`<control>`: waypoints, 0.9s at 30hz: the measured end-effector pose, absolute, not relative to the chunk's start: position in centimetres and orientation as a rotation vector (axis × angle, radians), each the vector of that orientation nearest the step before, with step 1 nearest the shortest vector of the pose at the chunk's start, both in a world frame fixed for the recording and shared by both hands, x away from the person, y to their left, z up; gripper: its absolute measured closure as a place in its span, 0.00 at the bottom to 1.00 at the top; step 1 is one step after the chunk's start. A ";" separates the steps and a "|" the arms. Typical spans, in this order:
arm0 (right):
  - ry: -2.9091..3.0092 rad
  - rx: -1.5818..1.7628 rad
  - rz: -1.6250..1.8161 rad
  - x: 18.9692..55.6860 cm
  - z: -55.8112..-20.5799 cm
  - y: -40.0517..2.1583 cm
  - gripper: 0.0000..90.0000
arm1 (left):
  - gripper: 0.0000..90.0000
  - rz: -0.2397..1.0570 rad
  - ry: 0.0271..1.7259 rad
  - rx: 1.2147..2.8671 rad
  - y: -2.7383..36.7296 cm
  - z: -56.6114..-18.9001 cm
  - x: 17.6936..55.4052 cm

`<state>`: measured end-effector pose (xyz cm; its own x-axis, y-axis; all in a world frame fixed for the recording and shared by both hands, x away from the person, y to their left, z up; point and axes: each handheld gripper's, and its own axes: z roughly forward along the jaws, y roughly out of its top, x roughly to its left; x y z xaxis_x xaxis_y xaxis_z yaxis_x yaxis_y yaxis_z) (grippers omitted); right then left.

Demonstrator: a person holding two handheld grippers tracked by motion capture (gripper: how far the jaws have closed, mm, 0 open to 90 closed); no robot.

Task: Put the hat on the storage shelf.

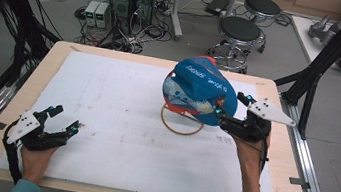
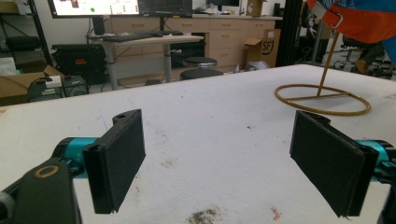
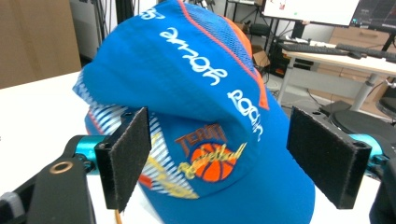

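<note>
Here the blue cap (image 3: 210, 116) sits between the spread right tongs (image 3: 219, 163), unpinched.

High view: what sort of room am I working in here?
Most likely a lab or workshop. Computer towers with tangled cables stand on the floor behind the table, round stools are nearby, and the left gripper view shows desks with a monitor.

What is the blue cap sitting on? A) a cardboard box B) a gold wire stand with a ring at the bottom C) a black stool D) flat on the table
B: the blue cap perches atop a thin gold wire stand, whose round ring base lies on the white table.
</note>
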<state>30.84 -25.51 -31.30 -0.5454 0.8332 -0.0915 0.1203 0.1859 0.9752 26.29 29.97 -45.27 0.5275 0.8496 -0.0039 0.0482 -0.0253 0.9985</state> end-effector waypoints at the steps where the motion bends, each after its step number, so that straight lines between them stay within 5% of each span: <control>1: 1.812 0.895 1.409 30.6 -31.5 -25.5 0.20 | 0.20 0.773 0.820 1.471 30.0 -45.3 26.3; 15: 1.754 0.884 1.475 26.5 -34.8 -25.9 0.13 | 0.20 0.772 0.813 1.470 29.9 -45.3 26.2; 27: 1.678 0.965 1.483 23.9 -41.0 -26.5 0.13 | 0.20 0.782 0.797 1.463 30.0 -45.3 26.1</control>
<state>23.94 -26.45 -41.00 -0.4869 0.8732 -0.0203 0.0874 0.0718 0.9936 26.06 30.00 -45.32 0.5336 0.8457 0.0105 0.0259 -0.0287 0.9993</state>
